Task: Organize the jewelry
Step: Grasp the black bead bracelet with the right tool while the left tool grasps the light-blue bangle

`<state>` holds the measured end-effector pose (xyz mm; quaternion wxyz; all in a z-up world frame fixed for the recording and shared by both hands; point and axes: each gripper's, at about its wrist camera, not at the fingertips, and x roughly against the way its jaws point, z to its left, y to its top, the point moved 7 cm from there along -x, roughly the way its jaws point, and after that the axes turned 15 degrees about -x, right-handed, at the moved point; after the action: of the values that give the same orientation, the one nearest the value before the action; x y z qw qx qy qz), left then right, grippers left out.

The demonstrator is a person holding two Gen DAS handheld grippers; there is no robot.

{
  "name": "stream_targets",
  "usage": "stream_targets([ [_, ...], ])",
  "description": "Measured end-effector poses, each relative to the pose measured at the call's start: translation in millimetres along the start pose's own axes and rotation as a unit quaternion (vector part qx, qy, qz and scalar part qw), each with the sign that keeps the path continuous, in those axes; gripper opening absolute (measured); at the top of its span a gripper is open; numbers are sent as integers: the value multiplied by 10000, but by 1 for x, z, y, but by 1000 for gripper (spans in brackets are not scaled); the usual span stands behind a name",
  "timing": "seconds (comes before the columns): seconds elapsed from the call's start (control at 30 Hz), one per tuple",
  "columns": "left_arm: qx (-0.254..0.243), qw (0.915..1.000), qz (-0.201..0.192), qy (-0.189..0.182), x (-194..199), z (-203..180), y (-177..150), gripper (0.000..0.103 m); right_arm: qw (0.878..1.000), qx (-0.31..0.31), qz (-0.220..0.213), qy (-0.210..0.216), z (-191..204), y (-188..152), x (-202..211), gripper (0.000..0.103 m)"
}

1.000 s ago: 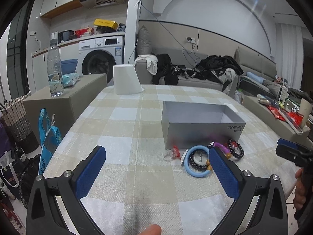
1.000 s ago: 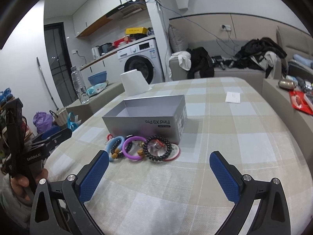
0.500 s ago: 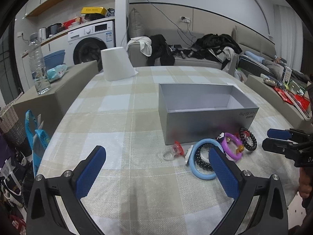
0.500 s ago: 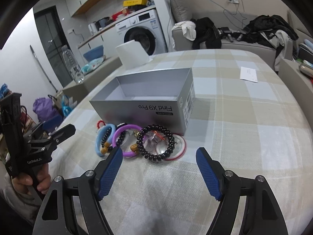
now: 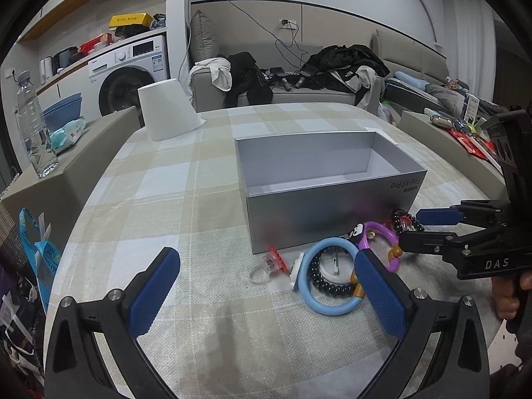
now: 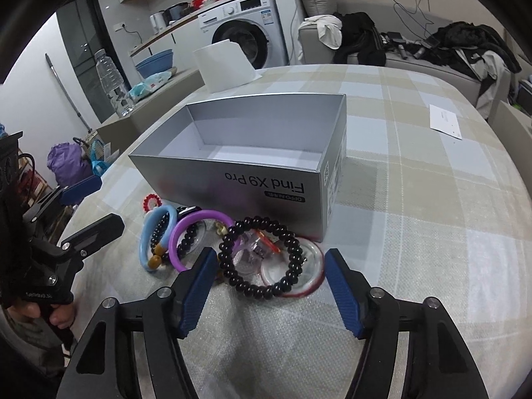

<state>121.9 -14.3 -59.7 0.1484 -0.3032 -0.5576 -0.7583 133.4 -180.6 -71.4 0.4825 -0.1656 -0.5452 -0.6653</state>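
The right claw (image 6: 266, 286), its jaws just narrowing yet still spread and empty, frames the black bead bracelet (image 6: 262, 259) lying flat on the table (image 6: 432, 232) at twelve o'clock, just before the silver box (image 6: 252, 179), nearer than the spread left claw (image 5: 266, 286).

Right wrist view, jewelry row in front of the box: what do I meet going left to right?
Blue ring → purple ring → black bead bracelet → clear red-rimmed disc.

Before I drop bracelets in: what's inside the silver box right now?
The silver box looks empty: bare pale floor and inner walls in both views. The strip of floor behind its near wall is hidden. All bracelets, including the black bead bracelet, lie outside on the tablecloth.
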Motion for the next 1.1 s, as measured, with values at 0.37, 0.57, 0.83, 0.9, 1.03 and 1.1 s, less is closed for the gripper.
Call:
stream_targets([
  [0.37, 21, 10000, -16, -15, -1, 0, 1, 102, 9997, 220, 14, 57, 6, 0, 2, 56],
  [0.57, 14, 10000, -17, 21, 0, -1, 0, 102, 9996, 219, 14, 176, 11, 0, 1, 45],
  [0.83, -28, 10000, 9, 71, 0, -1, 0, 102, 9972, -115, -321, 664, 9, 2, 26, 37],
  [0.9, -52, 10000, 36, 52, 0, -4, 0, 102, 9955, -181, -458, 808, 8, 3, 34, 37],
  [1.03, -160, 9997, 202, 16, -3, -9, -2, 102, 9922, -323, -638, 1026, 6, 5, 44, 37],
  [1.1, -248, 9993, 280, -35, -6, -14, -3, 102, 9905, -387, -704, 1116, 6, 5, 47, 37],
])
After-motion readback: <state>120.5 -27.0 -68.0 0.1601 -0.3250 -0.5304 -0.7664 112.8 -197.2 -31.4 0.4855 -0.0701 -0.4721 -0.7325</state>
